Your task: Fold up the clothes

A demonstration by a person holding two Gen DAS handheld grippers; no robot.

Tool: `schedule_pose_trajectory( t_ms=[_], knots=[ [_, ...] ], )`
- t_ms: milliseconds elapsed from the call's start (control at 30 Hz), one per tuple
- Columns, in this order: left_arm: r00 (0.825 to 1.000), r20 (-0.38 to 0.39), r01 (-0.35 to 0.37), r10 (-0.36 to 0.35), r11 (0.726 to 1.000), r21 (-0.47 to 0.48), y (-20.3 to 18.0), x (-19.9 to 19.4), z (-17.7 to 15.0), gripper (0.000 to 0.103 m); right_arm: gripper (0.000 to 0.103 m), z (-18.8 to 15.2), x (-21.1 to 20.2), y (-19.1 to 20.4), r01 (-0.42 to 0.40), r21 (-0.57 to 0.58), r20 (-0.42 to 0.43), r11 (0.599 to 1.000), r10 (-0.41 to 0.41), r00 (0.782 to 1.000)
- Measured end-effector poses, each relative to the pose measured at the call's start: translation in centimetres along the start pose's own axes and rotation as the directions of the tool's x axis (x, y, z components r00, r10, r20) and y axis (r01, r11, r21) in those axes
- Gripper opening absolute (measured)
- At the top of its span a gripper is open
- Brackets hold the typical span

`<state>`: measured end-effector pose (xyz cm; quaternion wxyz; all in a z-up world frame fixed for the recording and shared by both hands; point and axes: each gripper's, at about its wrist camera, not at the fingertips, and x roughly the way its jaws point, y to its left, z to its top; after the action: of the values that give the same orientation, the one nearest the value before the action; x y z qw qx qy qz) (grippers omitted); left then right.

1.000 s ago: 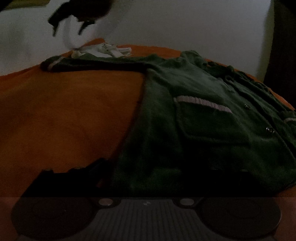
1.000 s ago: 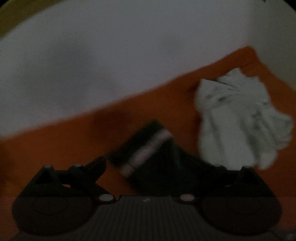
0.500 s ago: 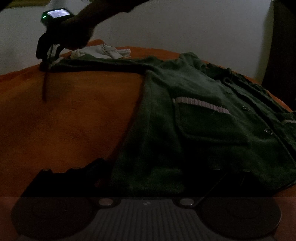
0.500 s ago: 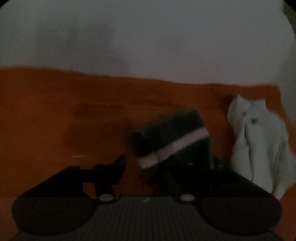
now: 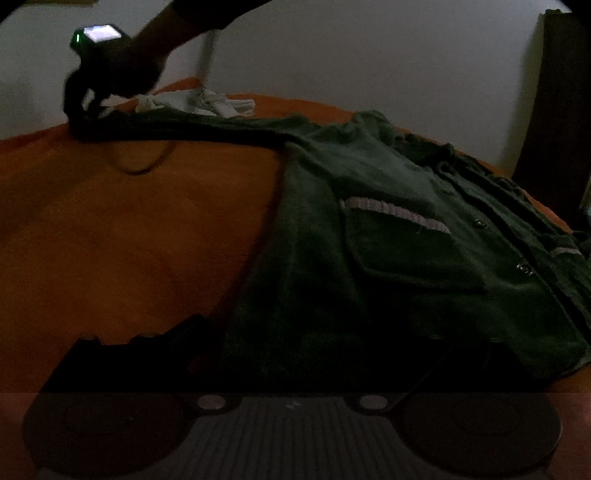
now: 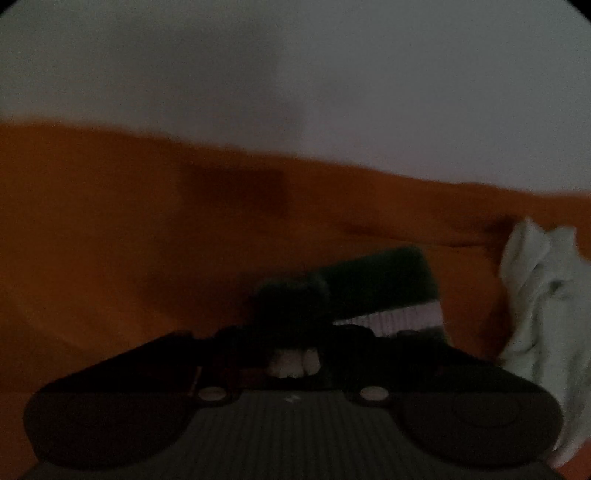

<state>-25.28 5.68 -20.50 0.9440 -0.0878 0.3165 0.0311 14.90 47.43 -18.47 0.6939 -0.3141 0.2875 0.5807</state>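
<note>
Dimly lit, a dark green jacket [image 5: 388, 236] lies spread flat on an orange bed cover [image 5: 129, 240], its front facing up, with a pale ribbed stripe along the top of a chest pocket [image 5: 393, 212] and a row of snap buttons [image 5: 522, 267] running down the placket at the right. One sleeve [image 5: 207, 129] stretches straight out to the far left across the cover. At the sleeve's end, the right tool [image 5: 83, 114] is clenched on the cuff; from its own camera the two fingers meet around a bunched wad of dark fabric [image 6: 291, 299], with the cuff's [image 6: 384, 291] white band showing just beside it. A small lit screen with a green light [image 5: 99, 33] glows on top of that tool, and the person's arm reaches in from the upper edge. A crumpled white garment [image 5: 199, 103] sits on the cover just beyond the sleeve, near the plain pale wall [image 5: 369, 55]; it appears at the right edge of the right wrist view [image 6: 546, 302]. The left tool [image 5: 291, 354] rests low at the jacket's hem, its fingers spread wide to either side with the dark hem lying between them; shadow hides whether they touch the cloth.
</note>
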Motion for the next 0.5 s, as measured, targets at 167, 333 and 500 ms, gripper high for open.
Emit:
schedule_pose_trajectory(
  t_ms=[167,333,500],
  knots=[
    [1.0,-0.001,0.001,-0.001,1.0,0.007,-0.1,0.0,0.0,0.102,0.057,1.5,-2.3,3.6,-0.044,-0.068,0.024,0.997,0.046,0.999],
    [1.0,-0.001,-0.002,0.002,1.0,0.008,-0.4,0.3,0.0,0.102,0.079,1.6,-2.1,5.1,-0.117,-0.113,-0.064,0.987,0.111,0.992],
    [1.0,-0.001,-0.004,0.004,1.0,0.01,-0.4,0.3,0.0,0.102,0.079,-0.6,-5.4,1.5,-0.105,0.042,0.044,0.994,0.103,0.994]
  ],
)
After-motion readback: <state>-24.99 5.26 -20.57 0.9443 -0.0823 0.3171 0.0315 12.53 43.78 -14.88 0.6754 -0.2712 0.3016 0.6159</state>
